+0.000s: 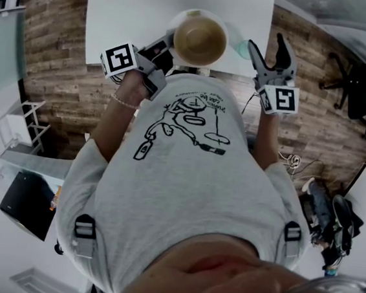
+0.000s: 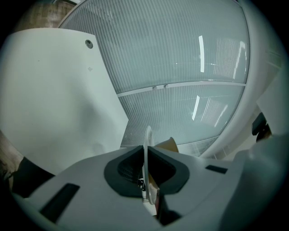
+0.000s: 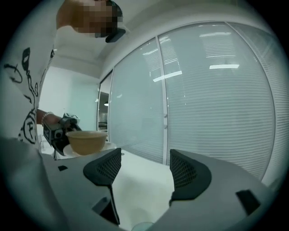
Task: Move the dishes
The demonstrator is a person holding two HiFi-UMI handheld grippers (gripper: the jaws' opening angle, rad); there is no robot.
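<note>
Fig.: L gripper (image 1: 167, 47) holds plate (image 1: 228, 35) w/ bowl (image 1: 199, 39); R gripper (image 1: 271, 54) empty.
L jaws are clamped on the white plate's rim, seen edge-on btwn the pads in the left gripper view. The tan bowl sits upright on the plate, at the near edge of the white table (image 1: 132, 7), just in front of the person's chest. Can't tell if the plate touches the tabletop. R jaws stand apart w/ nothing btwn them, beside the plate, not touching it.
</note>
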